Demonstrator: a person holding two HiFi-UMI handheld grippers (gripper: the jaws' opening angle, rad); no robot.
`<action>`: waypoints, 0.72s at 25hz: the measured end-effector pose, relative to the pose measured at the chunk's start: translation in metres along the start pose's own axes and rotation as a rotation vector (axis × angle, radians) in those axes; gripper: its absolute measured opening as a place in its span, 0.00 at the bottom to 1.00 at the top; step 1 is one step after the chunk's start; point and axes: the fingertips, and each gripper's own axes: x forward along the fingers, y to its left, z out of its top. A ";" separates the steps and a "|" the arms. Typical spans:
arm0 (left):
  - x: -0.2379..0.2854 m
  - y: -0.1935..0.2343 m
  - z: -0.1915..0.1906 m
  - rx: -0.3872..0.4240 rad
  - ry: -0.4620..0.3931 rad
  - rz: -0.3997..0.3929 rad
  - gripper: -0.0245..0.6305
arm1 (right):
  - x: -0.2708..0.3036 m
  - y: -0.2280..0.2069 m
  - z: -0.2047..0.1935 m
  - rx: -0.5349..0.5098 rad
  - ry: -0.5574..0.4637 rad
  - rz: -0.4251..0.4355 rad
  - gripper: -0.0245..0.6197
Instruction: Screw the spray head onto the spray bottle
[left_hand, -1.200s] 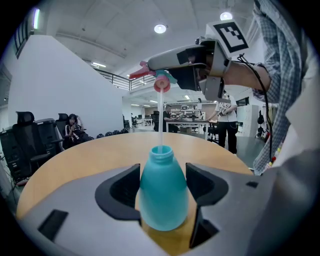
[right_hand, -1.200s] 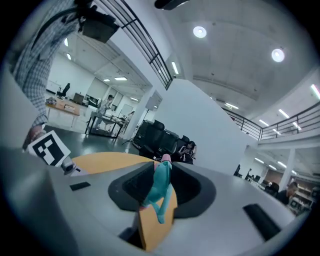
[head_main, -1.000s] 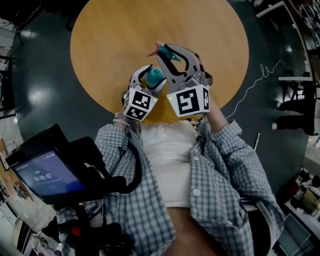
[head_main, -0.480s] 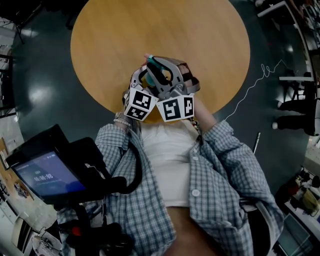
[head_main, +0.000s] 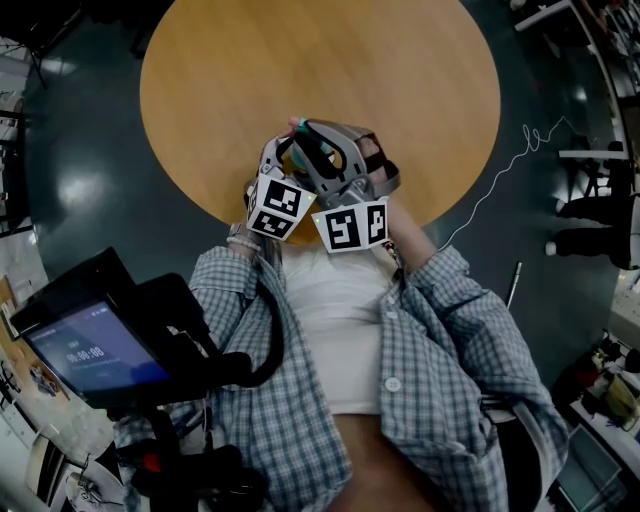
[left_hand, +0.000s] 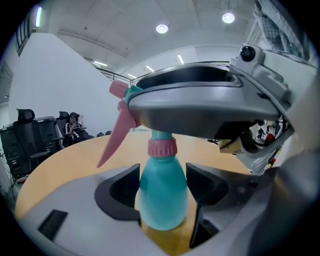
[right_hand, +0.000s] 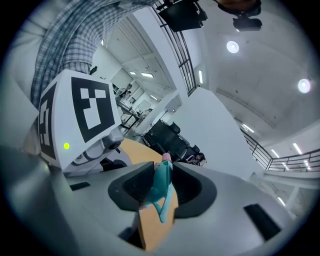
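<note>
**Round wooden table (head_main: 400, 90) below, bottle (left_hand: 162, 200) and head (right_hand: 162, 182) gripped above it**

Left gripper (left_hand: 162, 192) is clamped on the teal bottle's body, with one dark pad against each side. In that gripper's view the neck points up and tabletop shows under the base. Right gripper (right_hand: 162, 187) is clenched on the head's teal top. In the left gripper view its grey body lies straight across above the bottle.

The head sits on the bottle's neck with a pink collar (left_hand: 161, 148) at the joint. Its pink trigger (left_hand: 115, 137) slants down and to the left. How tightly the collar is threaded cannot be told.

In the head view both grippers are bunched together over the table's near edge. Their marker cubes (head_main: 350, 225) sit side by side just in front of the person's chest. A checked shirt (head_main: 440, 330) hangs open below them.

Dark glossy floor (head_main: 80, 180) surrounds the table. A white cable (head_main: 500, 170) trails across it at the right. A dark device with a lit screen (head_main: 95, 350) sits at lower left.

Beyond the table's far edge, the left gripper view shows office chairs (left_hand: 30, 135), a seated person (left_hand: 75, 129), white walls and round ceiling lights (left_hand: 161, 28).
</note>
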 end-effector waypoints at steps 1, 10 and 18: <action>0.000 0.000 0.000 -0.001 -0.001 0.000 0.49 | 0.002 0.001 0.000 0.000 0.007 0.018 0.20; 0.001 0.000 0.000 0.004 -0.003 0.004 0.49 | 0.002 0.003 0.003 0.124 0.039 0.170 0.27; 0.002 0.000 0.001 0.010 -0.006 0.005 0.49 | -0.011 -0.037 0.000 0.431 -0.089 0.217 0.28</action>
